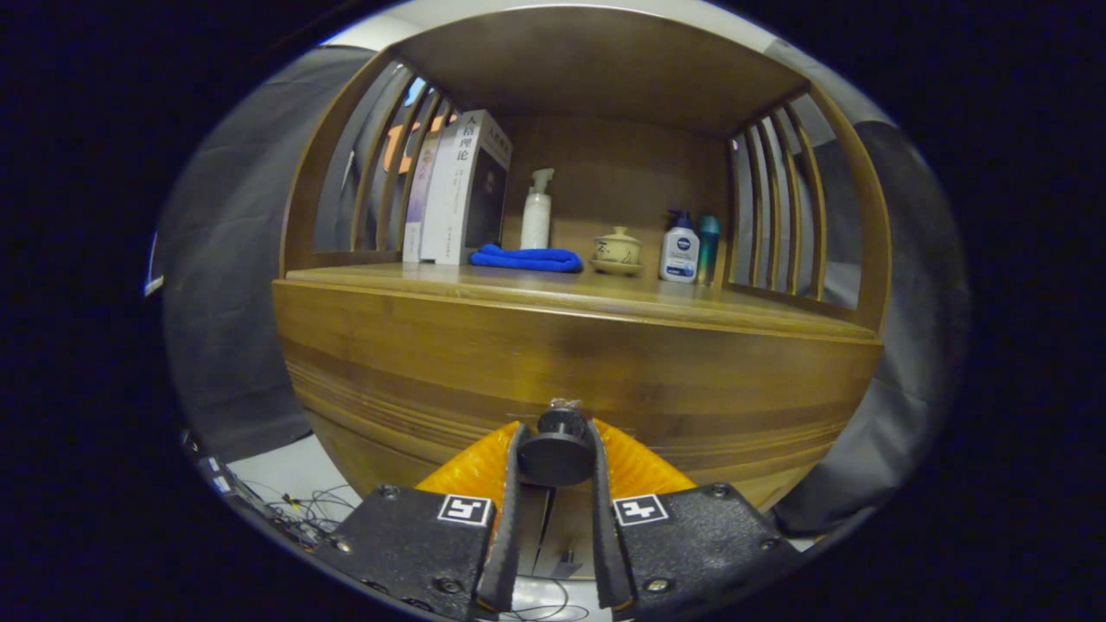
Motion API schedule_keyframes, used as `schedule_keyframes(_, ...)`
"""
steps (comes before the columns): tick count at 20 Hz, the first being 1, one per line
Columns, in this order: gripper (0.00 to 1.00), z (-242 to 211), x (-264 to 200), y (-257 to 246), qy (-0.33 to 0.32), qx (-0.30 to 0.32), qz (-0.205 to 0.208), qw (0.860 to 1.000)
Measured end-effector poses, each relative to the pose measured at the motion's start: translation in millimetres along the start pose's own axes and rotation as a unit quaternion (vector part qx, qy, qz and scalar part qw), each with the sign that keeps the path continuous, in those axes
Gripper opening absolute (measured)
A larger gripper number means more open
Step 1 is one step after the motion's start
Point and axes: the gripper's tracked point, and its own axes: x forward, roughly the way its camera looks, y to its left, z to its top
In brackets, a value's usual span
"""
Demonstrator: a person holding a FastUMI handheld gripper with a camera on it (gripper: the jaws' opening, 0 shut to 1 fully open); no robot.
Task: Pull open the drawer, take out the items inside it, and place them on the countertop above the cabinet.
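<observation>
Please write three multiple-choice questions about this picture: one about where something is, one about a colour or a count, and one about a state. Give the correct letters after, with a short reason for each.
1. Where does the blue cloth lie?
A. on the countertop, in front of the books
B. on the floor
C. over the drawer knob

2. How many pump bottles stand on the countertop?
A. none
B. two
C. five

3. What is the hand-held gripper doing?
A. wide open, away from the cabinet
B. closed on the drawer knob
C. holding the cloth

Answers:
1 A: the cloth rests beside the books' lower edge.
2 B: one white pump bottle by the cloth, another pump bottle further right.
3 B: both fingers press the knob's sides.
</observation>
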Motion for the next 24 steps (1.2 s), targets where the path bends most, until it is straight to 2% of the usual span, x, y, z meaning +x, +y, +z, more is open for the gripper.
schedule_keyframes(11,0.33,-3.1,-11.3,3.8,0.013,-0.007,0.003,1.000)
schedule_keyframes(14,0.33,-13.9,-43.9,5.8,0.015,-0.002,0.004,1.000)
schedule_keyframes(24,0.32,-28.3,-111.1,14.1,0.012,0.020,0.019,1.000)
